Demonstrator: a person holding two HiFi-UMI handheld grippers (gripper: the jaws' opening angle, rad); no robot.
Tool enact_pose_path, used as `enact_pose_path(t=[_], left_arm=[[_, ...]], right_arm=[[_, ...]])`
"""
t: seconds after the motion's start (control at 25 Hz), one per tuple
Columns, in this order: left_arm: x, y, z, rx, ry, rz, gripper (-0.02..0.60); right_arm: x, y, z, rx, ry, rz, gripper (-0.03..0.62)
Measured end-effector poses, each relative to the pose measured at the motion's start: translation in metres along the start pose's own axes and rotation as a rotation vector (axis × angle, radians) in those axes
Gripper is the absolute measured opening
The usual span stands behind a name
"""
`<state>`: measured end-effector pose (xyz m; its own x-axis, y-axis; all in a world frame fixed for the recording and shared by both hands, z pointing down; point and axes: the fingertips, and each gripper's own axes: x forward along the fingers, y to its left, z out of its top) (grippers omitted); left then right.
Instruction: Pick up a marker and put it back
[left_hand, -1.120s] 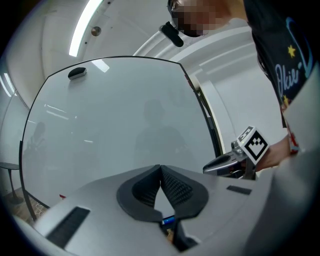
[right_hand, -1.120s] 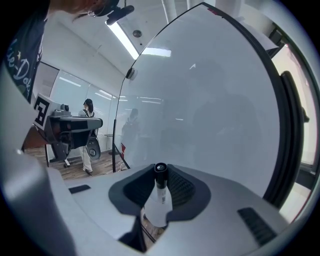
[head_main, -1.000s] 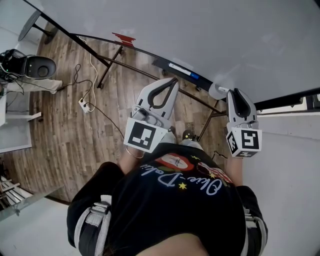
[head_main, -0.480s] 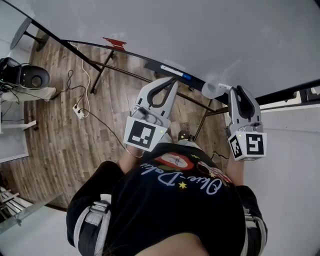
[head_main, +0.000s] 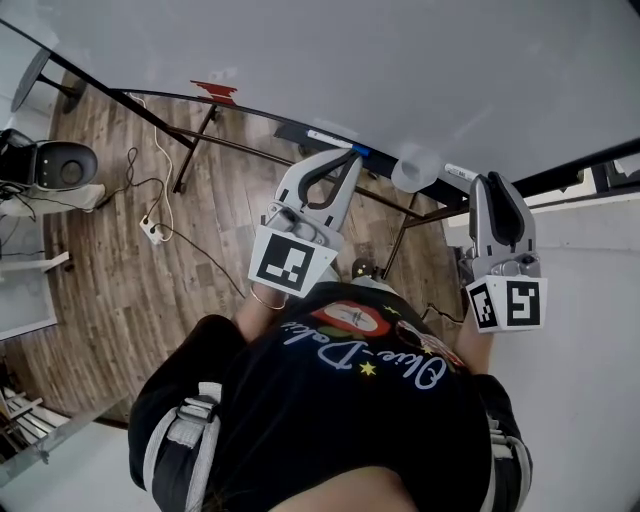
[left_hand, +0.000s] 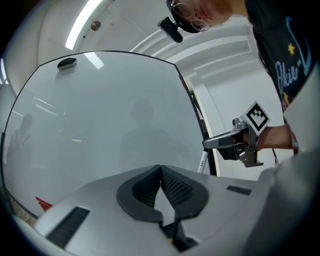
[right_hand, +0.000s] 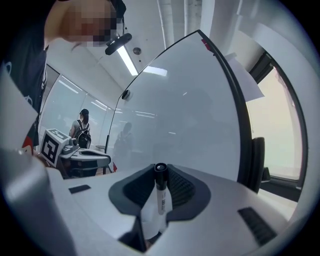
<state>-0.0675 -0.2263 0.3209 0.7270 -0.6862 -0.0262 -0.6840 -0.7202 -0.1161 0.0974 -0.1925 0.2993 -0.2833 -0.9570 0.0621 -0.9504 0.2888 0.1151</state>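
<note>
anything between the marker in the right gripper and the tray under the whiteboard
Nothing visible blocks it. The marker in the right gripper is near the right end of the tray; a round pale object and another marker lie on it.

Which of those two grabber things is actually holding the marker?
The right gripper: a marker with a black cap stands clamped between its jaws. The left gripper has its jaws shut on nothing.

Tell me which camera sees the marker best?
The right gripper view. The marker sits in the middle, black cap and white barrel, clamped in the right gripper. The head view shows only a small white bit past that gripper's tip. The left gripper view shows it far off, a thin white stick.
</note>
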Motion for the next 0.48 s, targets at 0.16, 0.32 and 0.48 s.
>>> enact_pose_path(t=[0.16, 0.32, 0.48], left_arm=[[0.007, -0.006, 0.002, 0.003, -0.001, -0.023, 0.003], [0.013, -0.013, 0.004, 0.012, -0.006, -0.045, 0.003], [0.018, -0.018, 0.005, 0.013, -0.010, -0.062, 0.004]], right_arm=[[-0.013, -0.010, 0.005, -0.001, -0.006, -0.029, 0.072], [-0.024, -0.016, 0.006, 0.004, -0.009, -0.050, 0.072], [-0.032, -0.020, 0.006, 0.013, -0.009, -0.066, 0.072]])
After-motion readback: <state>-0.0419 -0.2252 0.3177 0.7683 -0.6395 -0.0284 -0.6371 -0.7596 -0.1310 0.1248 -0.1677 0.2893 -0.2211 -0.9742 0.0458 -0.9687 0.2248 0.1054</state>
